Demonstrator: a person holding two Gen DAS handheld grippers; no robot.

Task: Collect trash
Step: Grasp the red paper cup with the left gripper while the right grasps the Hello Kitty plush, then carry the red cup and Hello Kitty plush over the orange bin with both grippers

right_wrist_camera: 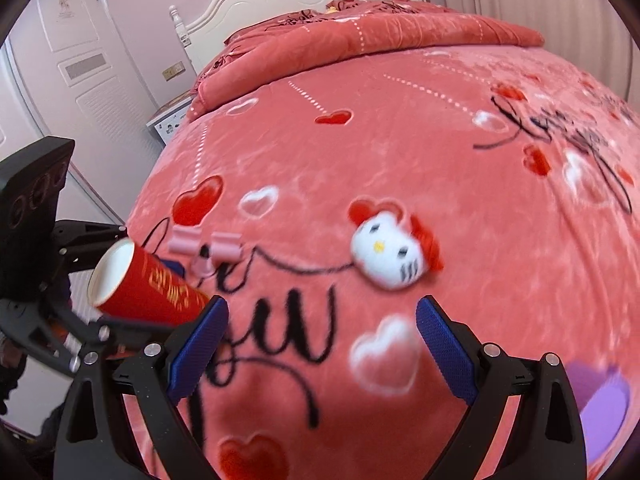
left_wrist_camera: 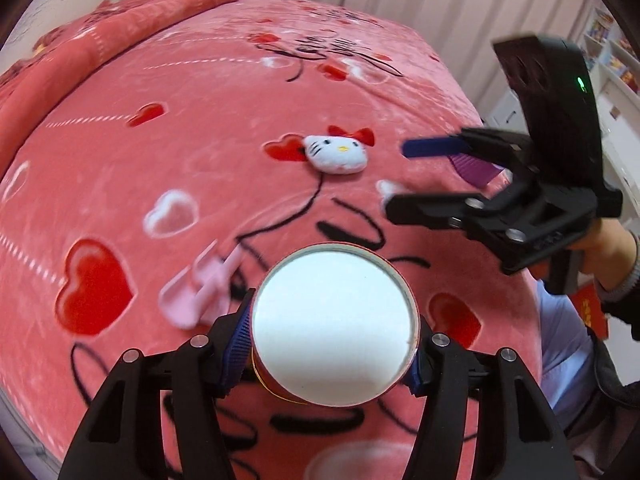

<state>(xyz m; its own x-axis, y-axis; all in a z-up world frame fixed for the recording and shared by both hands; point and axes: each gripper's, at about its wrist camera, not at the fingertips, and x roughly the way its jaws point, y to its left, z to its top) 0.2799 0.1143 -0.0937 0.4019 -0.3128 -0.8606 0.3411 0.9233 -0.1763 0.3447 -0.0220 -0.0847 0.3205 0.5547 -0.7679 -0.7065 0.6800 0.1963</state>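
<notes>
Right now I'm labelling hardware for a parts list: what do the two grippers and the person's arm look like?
Both the left gripper and right gripper are matte black linkages with silver pivot rivets and ribbed blue pads. The right's upright black housing carries a green light. A grey knit cuff under a dark sleeve shows.

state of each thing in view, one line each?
left claw: shut on the red paper cup
red paper cup: held, tilted, looks empty
right claw: open, nothing between its fingers
cat plush: lying on the blanket, untouched
pink clip: lying on the blanket, untouched
blanket: spread over the bed
</notes>
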